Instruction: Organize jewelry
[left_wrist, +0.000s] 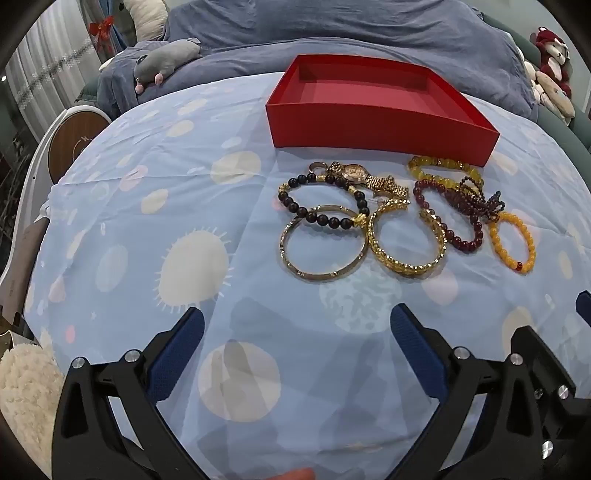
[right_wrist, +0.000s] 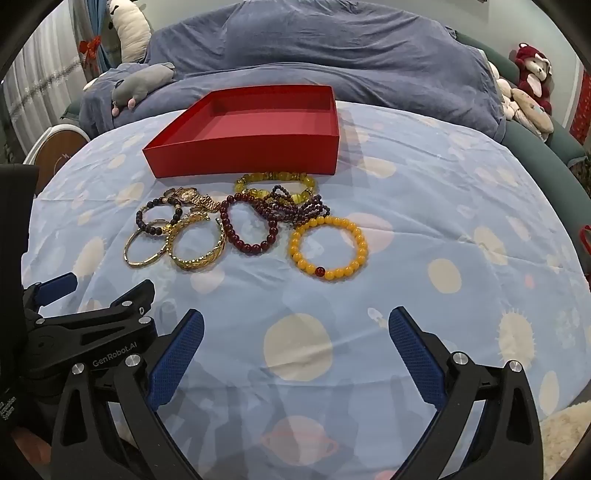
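Note:
An open, empty red box sits on the blue patterned cloth. In front of it lies a cluster of jewelry: a plain gold bangle, a black bead bracelet, a gold watch, a textured gold bangle, a dark red bead bracelet, a yellow-green bead bracelet, a small purple bead strand and an orange bead bracelet. My left gripper and right gripper are open, empty, short of the jewelry.
The blue cloth covers a round surface. Behind it lies a rumpled blue duvet with a grey plush toy. Plush toys sit at the far right. A round wooden-topped object stands at the left edge.

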